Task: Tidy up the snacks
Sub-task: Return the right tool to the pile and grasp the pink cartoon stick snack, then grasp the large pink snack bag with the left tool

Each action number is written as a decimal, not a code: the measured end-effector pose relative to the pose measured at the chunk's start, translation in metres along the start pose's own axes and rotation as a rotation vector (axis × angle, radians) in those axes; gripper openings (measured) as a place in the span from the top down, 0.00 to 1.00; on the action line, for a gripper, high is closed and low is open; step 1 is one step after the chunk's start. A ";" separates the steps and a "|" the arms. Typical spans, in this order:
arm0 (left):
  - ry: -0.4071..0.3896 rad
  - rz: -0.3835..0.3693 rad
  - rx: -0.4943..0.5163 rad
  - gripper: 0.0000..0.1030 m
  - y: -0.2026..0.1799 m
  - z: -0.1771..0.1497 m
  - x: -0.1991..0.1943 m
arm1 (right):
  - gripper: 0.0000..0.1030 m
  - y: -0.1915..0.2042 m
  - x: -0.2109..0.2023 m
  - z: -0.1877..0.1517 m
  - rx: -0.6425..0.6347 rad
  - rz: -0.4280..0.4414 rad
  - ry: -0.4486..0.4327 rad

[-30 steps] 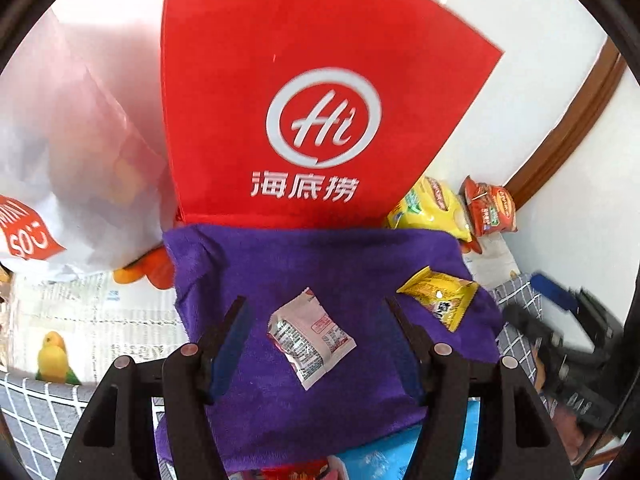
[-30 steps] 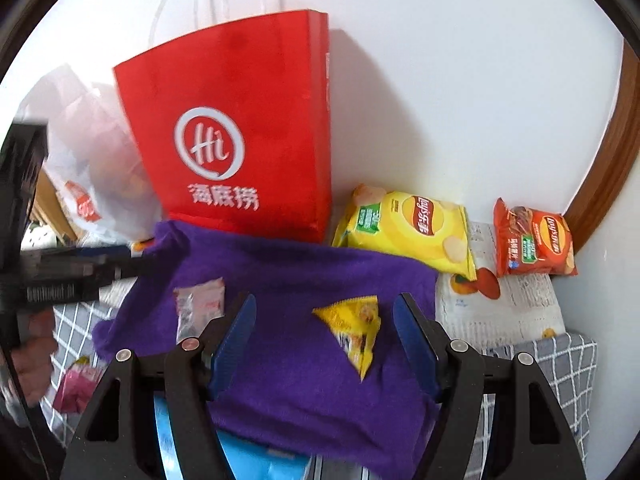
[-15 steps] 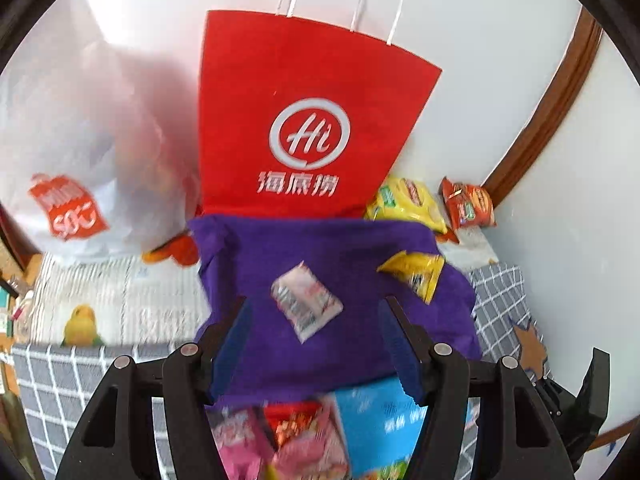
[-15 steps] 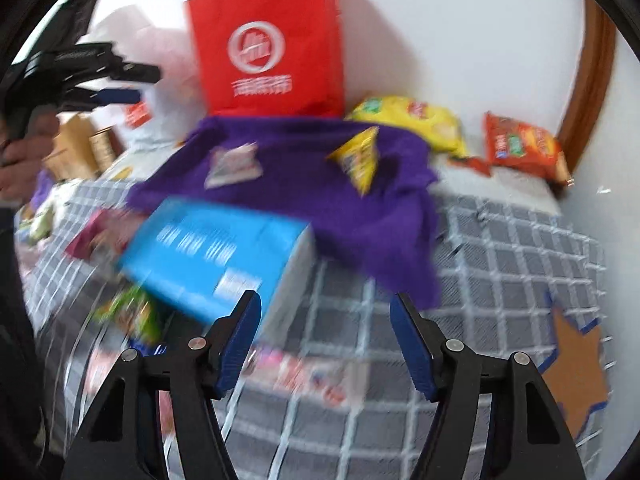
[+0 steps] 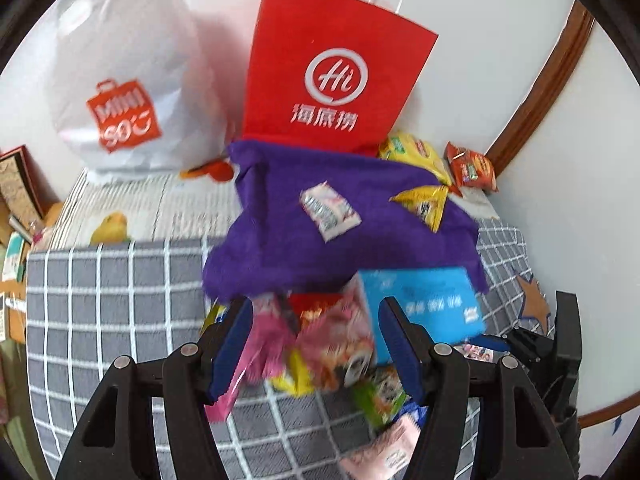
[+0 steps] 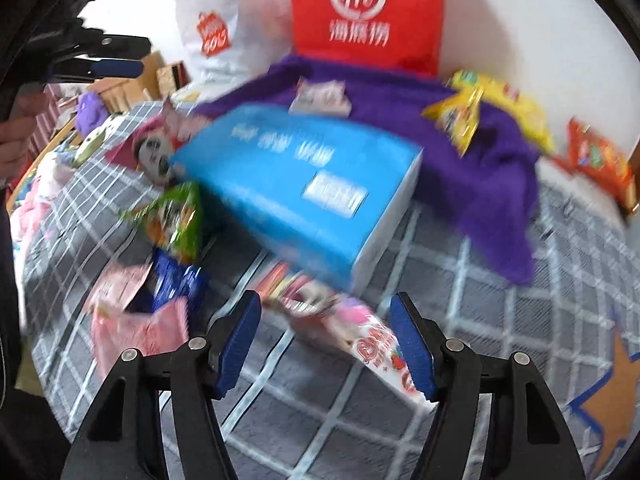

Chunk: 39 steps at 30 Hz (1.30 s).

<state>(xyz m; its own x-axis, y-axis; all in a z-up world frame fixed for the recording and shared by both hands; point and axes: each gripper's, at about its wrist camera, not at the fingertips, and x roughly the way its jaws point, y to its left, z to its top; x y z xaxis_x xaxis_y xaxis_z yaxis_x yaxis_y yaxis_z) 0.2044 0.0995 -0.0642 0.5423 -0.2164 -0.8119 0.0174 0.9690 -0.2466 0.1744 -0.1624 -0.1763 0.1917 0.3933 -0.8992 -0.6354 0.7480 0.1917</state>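
Now both tongs, left (image 5: 316,338) and right (image 6: 326,338), gape empty above scattered snack packets (image 6: 374,350).

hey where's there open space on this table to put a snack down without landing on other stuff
Bare checked cloth lies left of the purple towel and the left gripper, below the white bag. More lies right of the blue box, between the towel's edge and the right gripper. Crowded: the snack pile beside the box.

Home room: grey white-checked tablecloth (image 5: 100,280) w/ red paper shopping bag (image 5: 332,80) behind, white plastic store bag (image 5: 120,80) beside it, against wall.
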 end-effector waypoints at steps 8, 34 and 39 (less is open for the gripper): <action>0.017 -0.003 -0.063 0.39 0.018 -0.028 -0.002 | 0.53 0.017 0.001 -0.020 -0.012 -0.125 0.011; -0.014 0.090 -0.185 0.39 0.042 -0.047 0.026 | 0.79 -0.033 -0.029 -0.064 0.400 -0.413 -0.142; 0.013 0.151 -0.154 0.39 0.041 -0.031 0.055 | 0.74 -0.032 -0.026 -0.061 0.385 -0.403 -0.136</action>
<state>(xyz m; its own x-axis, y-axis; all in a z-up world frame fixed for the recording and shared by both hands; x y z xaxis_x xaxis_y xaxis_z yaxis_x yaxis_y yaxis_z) 0.2092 0.1238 -0.1351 0.5180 -0.0729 -0.8523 -0.1924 0.9609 -0.1991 0.1445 -0.2293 -0.1833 0.4734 0.0832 -0.8769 -0.1790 0.9838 -0.0033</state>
